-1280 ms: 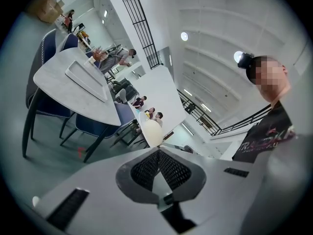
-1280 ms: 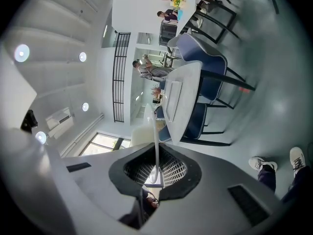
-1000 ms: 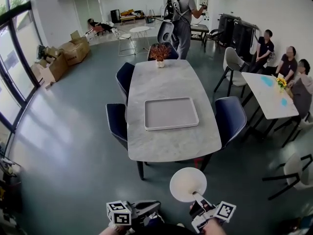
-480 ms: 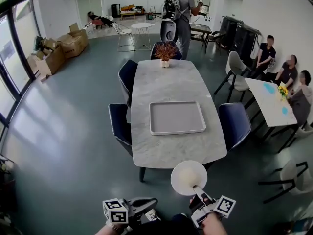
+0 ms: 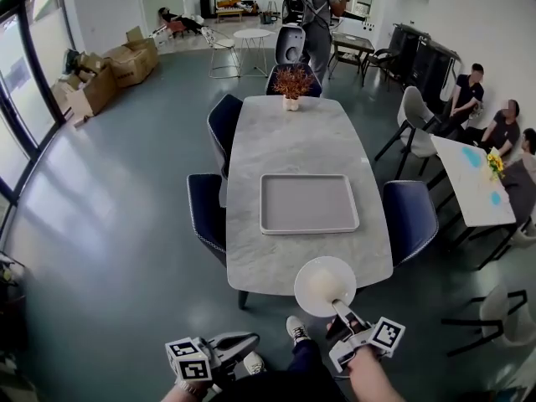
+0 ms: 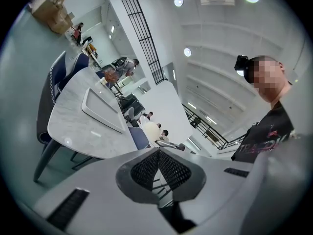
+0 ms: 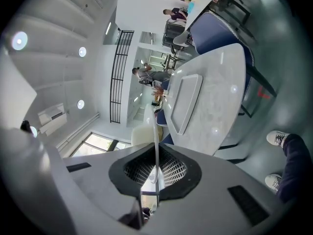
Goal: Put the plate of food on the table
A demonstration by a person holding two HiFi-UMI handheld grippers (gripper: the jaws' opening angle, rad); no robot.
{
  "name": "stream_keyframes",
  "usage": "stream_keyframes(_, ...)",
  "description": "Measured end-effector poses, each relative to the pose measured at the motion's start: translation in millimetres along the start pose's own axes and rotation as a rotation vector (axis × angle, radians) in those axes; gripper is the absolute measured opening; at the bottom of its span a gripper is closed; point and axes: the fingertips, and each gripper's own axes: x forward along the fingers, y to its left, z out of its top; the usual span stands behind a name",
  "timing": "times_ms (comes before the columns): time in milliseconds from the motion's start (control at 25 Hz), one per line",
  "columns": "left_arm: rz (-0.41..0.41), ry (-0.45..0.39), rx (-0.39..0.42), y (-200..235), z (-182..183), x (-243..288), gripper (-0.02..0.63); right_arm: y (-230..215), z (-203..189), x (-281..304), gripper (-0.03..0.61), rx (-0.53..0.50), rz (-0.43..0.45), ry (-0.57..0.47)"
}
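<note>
The white plate (image 5: 325, 286) carries a pale mound of food and hangs over the near end of the grey marble table (image 5: 285, 141). My right gripper (image 5: 342, 309) is shut on the plate's near rim. In the right gripper view the plate's rim (image 7: 156, 141) runs edge-on between the pads, with the table (image 7: 220, 97) beyond. My left gripper (image 5: 244, 342) sits low at the left, shut and holding nothing. From the left gripper view I see the plate (image 6: 150, 130) past the table's corner (image 6: 73, 126).
An empty grey tray (image 5: 308, 203) lies mid-table and a small plant vase (image 5: 291, 84) stands at the far end. Blue chairs (image 5: 205, 212) (image 5: 410, 216) flank the table. People sit at a white table (image 5: 473, 174) on the right. Cardboard boxes (image 5: 109, 69) are far left.
The table has come nearer over the last second. The plate, held in my right gripper, has gone from short of the table's near edge to overlapping it.
</note>
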Motion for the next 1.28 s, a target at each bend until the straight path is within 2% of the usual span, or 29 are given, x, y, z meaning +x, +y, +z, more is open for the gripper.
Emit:
stream_keyframes(360,0.089,-0.109,-0.013,22.8,36.4,47.0,0.005,-4.9,69.6,70.7,0.023,-0.027,-0.004,0.113)
stream_keyframes(720,0.168,-0.147,-0.034,48.0,54.6,83.8,0.005,-34.6,137.0,148.9,0.023,-0.023,-0.045,0.148)
stream_keyframes(920,0.220,-0.193,-0.050,57.7,63.8,85.3,0.005,-46.6,158.9,190.9,0.023,-0.027,-0.070,0.167)
stream_keyframes(1080,0.264,-0.224,-0.061,63.5,68.8,80.1,0.005,-64.9,172.2,225.9,0.023,-0.057,-0.128,0.188)
stream_keyframes(1280,0.313,-0.271,-0.081,71.4,69.5,83.3,0.005,-106.9,191.4,271.6,0.023,-0.046,-0.225,0.221)
